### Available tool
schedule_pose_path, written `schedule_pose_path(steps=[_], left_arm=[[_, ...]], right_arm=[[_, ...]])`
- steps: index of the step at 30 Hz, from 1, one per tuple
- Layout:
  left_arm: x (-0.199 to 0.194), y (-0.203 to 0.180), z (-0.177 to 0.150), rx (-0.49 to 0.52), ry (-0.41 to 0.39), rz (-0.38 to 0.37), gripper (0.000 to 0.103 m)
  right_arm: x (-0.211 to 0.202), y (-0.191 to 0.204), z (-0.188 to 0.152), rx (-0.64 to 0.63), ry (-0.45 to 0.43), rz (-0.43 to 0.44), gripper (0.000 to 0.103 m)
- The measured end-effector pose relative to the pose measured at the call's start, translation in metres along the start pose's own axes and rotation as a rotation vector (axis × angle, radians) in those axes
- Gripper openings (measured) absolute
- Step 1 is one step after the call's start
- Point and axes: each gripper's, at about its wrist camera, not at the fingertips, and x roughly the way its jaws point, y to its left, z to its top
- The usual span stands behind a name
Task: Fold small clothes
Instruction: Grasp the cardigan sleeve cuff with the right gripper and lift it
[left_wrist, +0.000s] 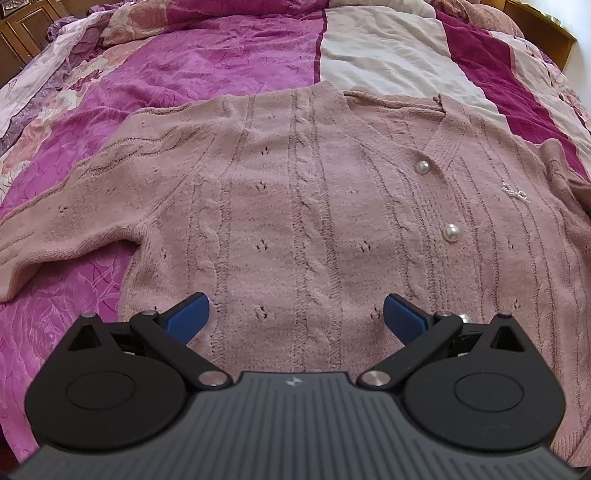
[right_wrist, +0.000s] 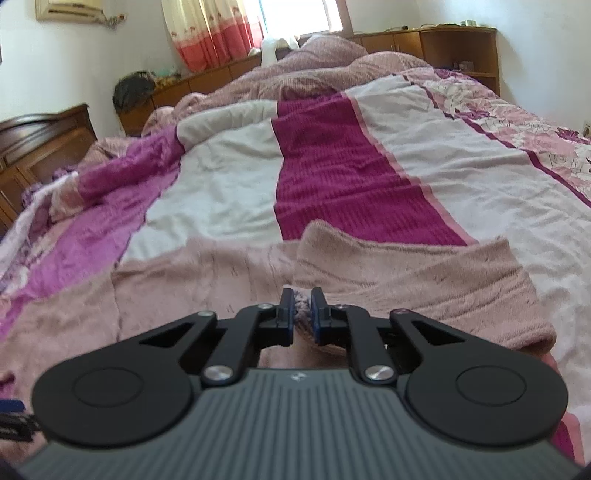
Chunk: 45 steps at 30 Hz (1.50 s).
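A pink cable-knit cardigan (left_wrist: 295, 192) with pearl buttons (left_wrist: 451, 232) lies spread face up on the bed. Its left sleeve (left_wrist: 55, 236) trails off to the left. My left gripper (left_wrist: 296, 314) hovers over the lower front of the cardigan, its blue pads wide apart and nothing between them. In the right wrist view the same cardigan (right_wrist: 406, 280) lies across the bedspread, and my right gripper (right_wrist: 302, 314) is shut on a bunched fold of its pink knit, which shows between the pads.
The bedspread (right_wrist: 332, 166) has magenta, white and floral stripes, with a rumpled pink quilt (right_wrist: 314, 70) at the far end. Wooden cabinets (right_wrist: 40, 147) stand left of the bed and a wooden headboard shelf (right_wrist: 458, 48) behind it.
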Motion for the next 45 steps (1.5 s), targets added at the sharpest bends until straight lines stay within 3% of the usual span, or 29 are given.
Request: schedule_pose_path(steps=[11,24,38,45], left_arm=[[-0.002,0.006,-0.001,-0.014,0.002,-0.003,0.103],[-0.012,0.026,-0.001,-0.033,-0.018,0.018,0.103],[-0.034,0.081,0.002,-0.099,-0.073,0.108,0.103],[-0.042,0.107,-0.002,-0.127,-0.089,0.151,0.103]], right_arm=[[-0.017,0.025,0.023,0.067,-0.075,0.12,0.011],[-0.021,0.085,0.043,0.083,-0.128,0.255,0.01],[-0.03,0.188,0.072,0.045,-0.179,0.487,0.01],[-0.022,0.244,0.055,0.01,-0.128,0.588,0.01]])
